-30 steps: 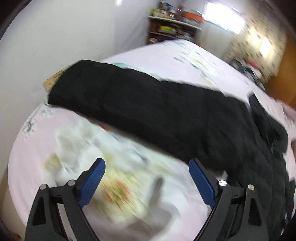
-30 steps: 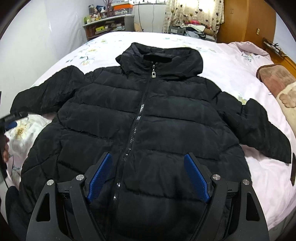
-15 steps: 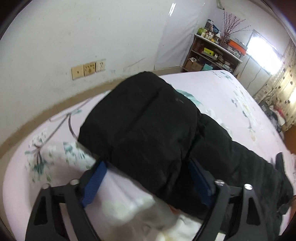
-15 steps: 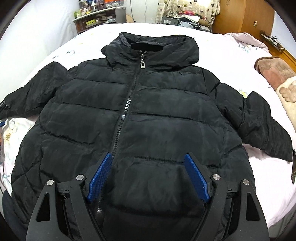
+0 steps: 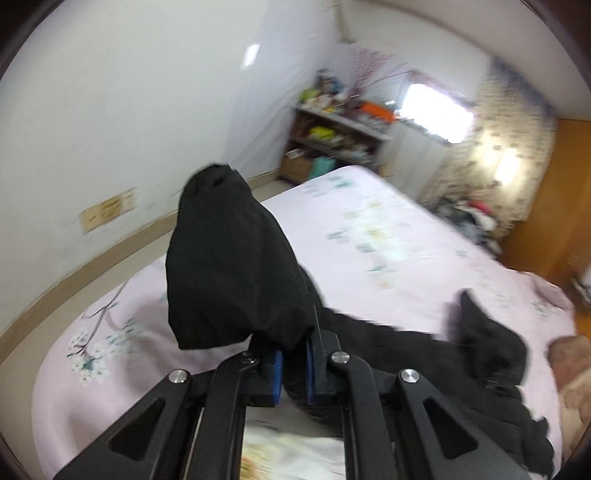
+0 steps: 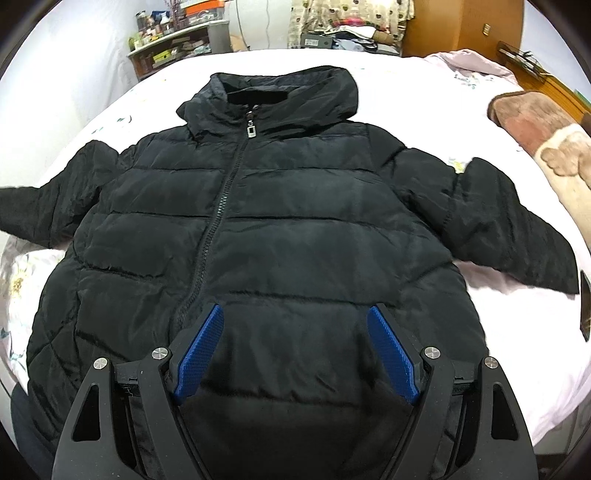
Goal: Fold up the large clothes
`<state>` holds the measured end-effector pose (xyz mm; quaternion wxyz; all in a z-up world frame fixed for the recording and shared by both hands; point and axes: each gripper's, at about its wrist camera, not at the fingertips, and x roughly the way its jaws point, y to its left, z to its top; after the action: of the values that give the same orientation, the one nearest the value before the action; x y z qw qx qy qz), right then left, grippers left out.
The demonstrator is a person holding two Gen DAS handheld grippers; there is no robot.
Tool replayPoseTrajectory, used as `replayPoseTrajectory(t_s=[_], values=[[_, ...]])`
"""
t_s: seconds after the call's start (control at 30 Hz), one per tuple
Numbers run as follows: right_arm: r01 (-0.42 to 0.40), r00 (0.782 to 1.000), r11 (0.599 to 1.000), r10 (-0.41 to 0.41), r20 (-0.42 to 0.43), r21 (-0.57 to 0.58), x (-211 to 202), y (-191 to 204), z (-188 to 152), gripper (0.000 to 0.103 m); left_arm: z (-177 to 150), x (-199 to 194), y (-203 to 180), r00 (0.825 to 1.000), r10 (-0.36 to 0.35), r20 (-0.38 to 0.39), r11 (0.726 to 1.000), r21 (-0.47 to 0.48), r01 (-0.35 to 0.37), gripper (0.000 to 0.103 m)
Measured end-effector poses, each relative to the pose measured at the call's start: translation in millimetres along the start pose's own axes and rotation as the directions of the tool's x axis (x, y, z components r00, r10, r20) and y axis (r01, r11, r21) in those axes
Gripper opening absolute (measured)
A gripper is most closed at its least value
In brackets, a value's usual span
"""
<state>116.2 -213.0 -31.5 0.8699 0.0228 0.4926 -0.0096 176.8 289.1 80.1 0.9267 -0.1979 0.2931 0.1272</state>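
Note:
A black puffer jacket [image 6: 295,221] lies face up and zipped on the pink floral bed [image 6: 406,81], hood at the far end. In the left wrist view my left gripper [image 5: 291,365] has its jaws closing on the jacket's left sleeve [image 5: 229,266]. The blue pads pinch the fabric, and the cuff end stands lifted off the sheet. In the right wrist view that sleeve [image 6: 44,206] runs off the left edge. My right gripper [image 6: 295,314] is open just above the jacket's lower front, with nothing held. The right sleeve [image 6: 517,229] lies spread out.
A brown and cream blanket [image 6: 535,136] lies at the bed's right side. A white wall [image 5: 110,110] runs close along the left side. A cluttered shelf [image 6: 177,33] and a wooden wardrobe [image 6: 461,26] stand beyond the bed's far end.
My left gripper went from wide open over the sleeve to pinched on it, and rose, lifting the cuff off the bed. The right gripper drifted slightly over the jacket, still open.

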Motion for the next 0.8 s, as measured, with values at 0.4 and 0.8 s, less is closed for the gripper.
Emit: replayPoseTrajectory(t_s=[0.4,0.8], values=[[-0.017,0.997,0.998,0.013,0.072,0.063,-44,-37,-20,0.080,12,-52,-157,0.928,-0.370,-0.053,0.913,0.165,0.373,0.009],[-0.021,0.996,0.988,0.007,0.088,0.154,-54,-84,-32,0.080,-102,-7,-296,0.770,-0.543,-0.333,0.753,0.212,0.623,0.009]])
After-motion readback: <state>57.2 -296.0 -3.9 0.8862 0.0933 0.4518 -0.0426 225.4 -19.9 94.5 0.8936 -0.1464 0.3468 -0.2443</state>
